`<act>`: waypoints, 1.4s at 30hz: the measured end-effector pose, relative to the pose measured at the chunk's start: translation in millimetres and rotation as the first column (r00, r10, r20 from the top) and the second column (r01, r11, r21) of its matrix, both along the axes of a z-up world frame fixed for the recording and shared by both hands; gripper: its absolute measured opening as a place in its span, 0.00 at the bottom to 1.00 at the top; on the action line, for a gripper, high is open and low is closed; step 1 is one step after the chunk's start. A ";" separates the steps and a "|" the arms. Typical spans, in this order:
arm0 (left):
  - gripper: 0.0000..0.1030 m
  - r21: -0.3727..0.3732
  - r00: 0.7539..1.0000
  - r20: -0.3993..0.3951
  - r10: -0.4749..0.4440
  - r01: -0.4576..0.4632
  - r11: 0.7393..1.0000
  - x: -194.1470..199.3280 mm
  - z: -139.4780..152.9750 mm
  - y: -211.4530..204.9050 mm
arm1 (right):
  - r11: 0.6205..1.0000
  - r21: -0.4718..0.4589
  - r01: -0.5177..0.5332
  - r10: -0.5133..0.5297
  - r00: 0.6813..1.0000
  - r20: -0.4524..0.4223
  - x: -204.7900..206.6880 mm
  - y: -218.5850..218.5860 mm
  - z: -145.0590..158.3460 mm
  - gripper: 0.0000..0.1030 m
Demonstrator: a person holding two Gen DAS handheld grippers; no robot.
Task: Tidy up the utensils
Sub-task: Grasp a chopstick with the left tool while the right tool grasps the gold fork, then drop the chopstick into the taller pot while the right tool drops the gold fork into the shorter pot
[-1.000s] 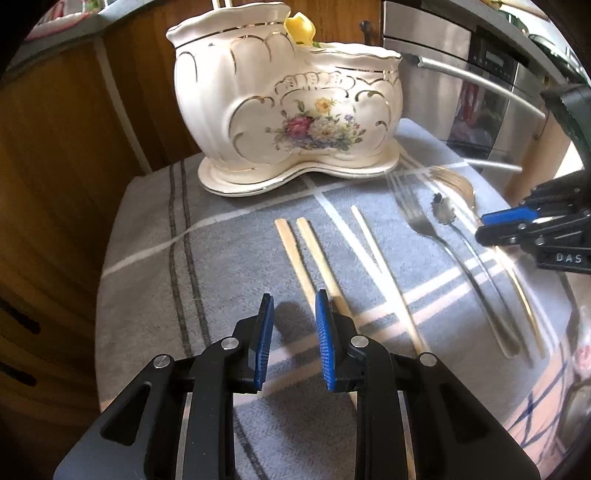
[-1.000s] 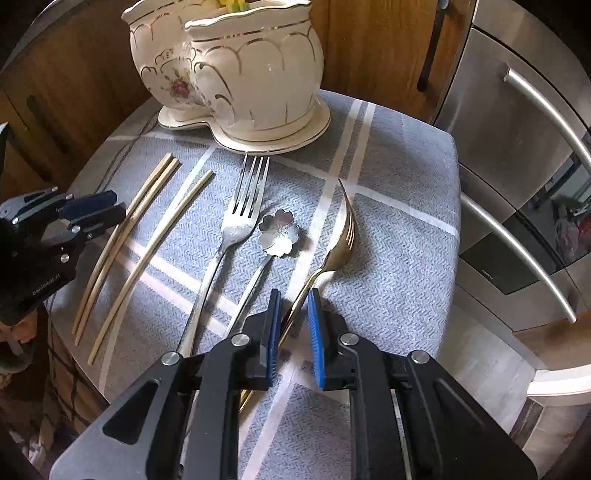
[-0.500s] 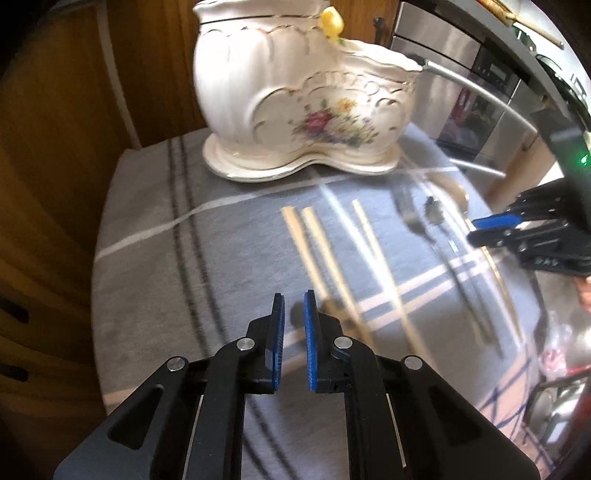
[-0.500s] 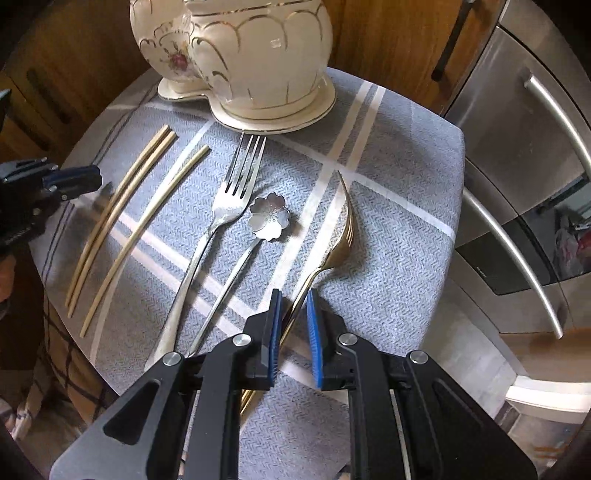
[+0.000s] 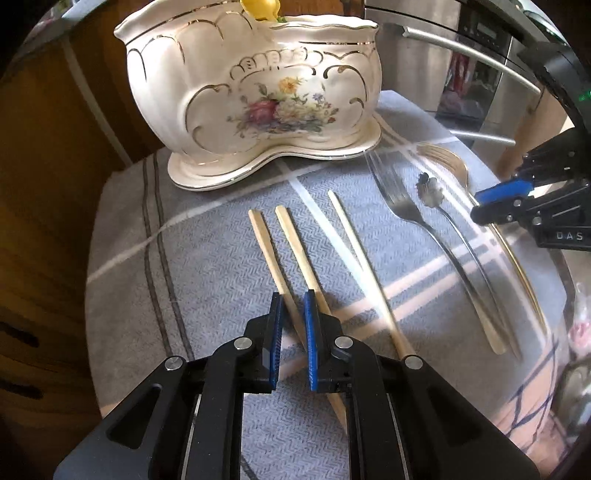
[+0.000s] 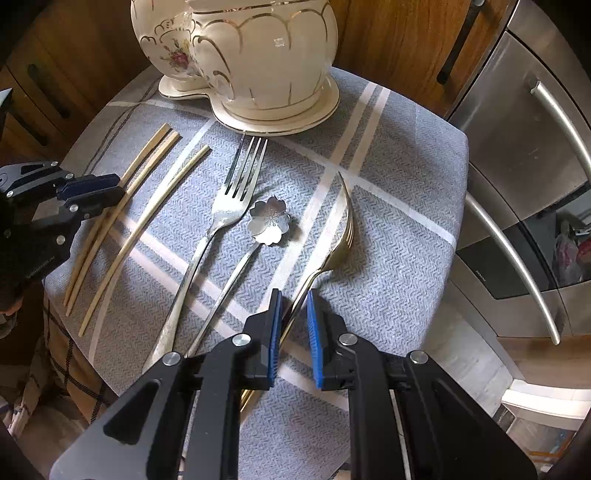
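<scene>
A cream floral ceramic holder [image 5: 258, 92] [image 6: 258, 48] stands at the back of a grey checked cloth [image 5: 184, 277]. Three pale chopsticks lie side by side on the cloth. My left gripper [image 5: 293, 299] [image 6: 110, 189] hovers over the leftmost chopstick [image 5: 266, 251]. Its jaws are nearly together, and that chopstick shows through the slit, still flat on the cloth. A silver fork [image 6: 229, 214] and a flower-bowled spoon [image 6: 269, 221] lie in the middle. My right gripper [image 6: 294, 295] [image 5: 480, 205] is shut on the handle of the gold fork [image 6: 343, 236], which stands on its edge.
A stainless oven front [image 6: 517, 147] with bar handles rises to the right of the cloth's edge. Wooden cabinet doors [image 5: 44, 184] close off the left and back. Something yellow [image 5: 258, 5] sticks out of the holder's top.
The left jaws have narrowed. The left gripper swung left off the chopsticks, then came back over the leftmost one, nearer the holder. The right gripper stays on the gold fork's handle.
</scene>
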State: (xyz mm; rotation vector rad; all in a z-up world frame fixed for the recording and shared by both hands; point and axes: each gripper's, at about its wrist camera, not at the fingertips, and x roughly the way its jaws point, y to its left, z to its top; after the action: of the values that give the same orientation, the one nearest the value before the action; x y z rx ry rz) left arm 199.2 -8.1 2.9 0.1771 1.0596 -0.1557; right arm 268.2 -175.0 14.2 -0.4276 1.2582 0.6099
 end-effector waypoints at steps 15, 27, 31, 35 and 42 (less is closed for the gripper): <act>0.13 -0.004 0.976 -0.210 -0.063 0.064 0.998 18.1 6.0 23.4 | 0.999 -0.032 -0.012 0.008 0.991 -0.130 18.9 6.7 -0.1 0.13; 0.06 -0.080 0.985 -0.172 -0.018 0.004 0.997 10.5 7.4 38.0 | 0.989 0.082 0.125 -0.119 0.990 -0.076 15.6 -12.6 7.9 0.05; 0.06 -0.153 0.994 -0.106 0.018 -0.035 0.988 -2.0 19.1 60.4 | 0.959 0.210 0.192 -0.186 0.981 -0.048 19.5 -38.2 31.4 0.05; 0.06 -0.235 0.997 -0.008 0.071 -0.071 0.969 -14.6 49.4 85.6 | 0.916 0.331 0.225 -0.228 0.973 -0.031 22.1 -52.6 56.2 0.05; 0.06 -0.280 0.968 0.224 0.114 -0.048 0.959 -3.4 123.3 98.1 | 0.862 0.467 0.197 -0.257 0.964 0.069 31.5 -46.9 99.5 0.05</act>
State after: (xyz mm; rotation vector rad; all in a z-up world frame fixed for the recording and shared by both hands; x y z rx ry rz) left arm 195.8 90.0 126.2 -0.0970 0.7939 -0.1989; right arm 299.7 -221.9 113.6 0.0774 0.9808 0.6416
